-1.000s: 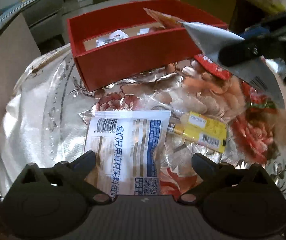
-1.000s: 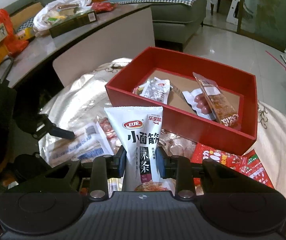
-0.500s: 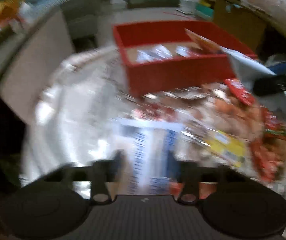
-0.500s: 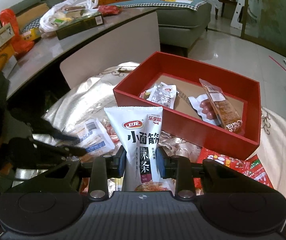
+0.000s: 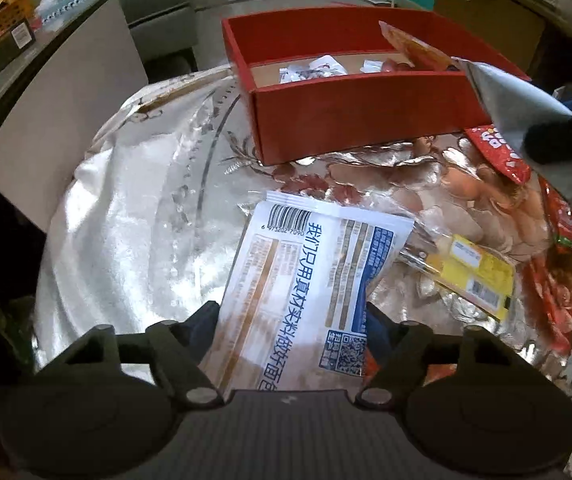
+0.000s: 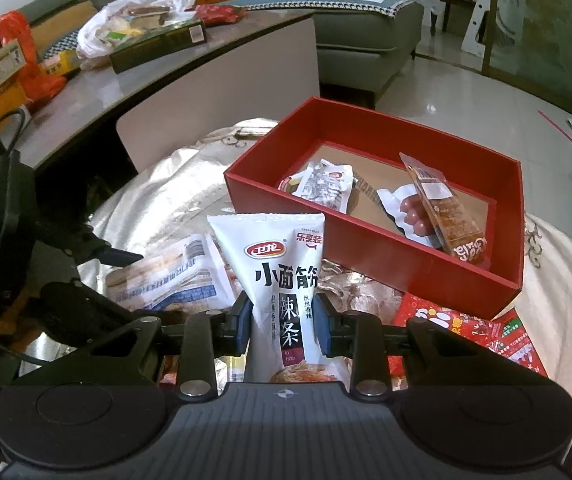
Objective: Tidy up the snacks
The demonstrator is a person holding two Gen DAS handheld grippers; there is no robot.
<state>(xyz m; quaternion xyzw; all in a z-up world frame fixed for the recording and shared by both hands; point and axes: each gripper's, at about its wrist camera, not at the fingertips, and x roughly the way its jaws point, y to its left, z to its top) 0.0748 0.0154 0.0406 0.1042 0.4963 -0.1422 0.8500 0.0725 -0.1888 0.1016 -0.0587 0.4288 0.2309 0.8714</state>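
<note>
A white-and-blue snack packet [image 5: 306, 280] lies barcode-up on the shiny floral cloth. My left gripper [image 5: 292, 314] has its jaws closing, and both fingers touch the packet's long edges. In the right wrist view the same packet [image 6: 174, 280] sits between the left gripper's fingers [image 6: 124, 257]. My right gripper [image 6: 282, 320] is shut on a white spicy-strip pouch [image 6: 282, 264], held upright above the cloth. The pouch's silver back [image 5: 514, 108] shows in the left wrist view. A red box [image 6: 406, 256] beyond holds several snack packets [image 6: 326, 188].
A yellow packet [image 5: 474, 272] and red packets [image 5: 498, 152] lie on the cloth right of the white-and-blue one. More red packets [image 6: 466, 324] sit before the box. A cluttered curved table [image 6: 166, 64] stands behind on the left, with a sofa [image 6: 366, 28] farther back.
The left gripper's jaws have come in from wide apart onto the white-and-blue packet, and the gripper has rolled a little. The right gripper and its pouch have stayed put.
</note>
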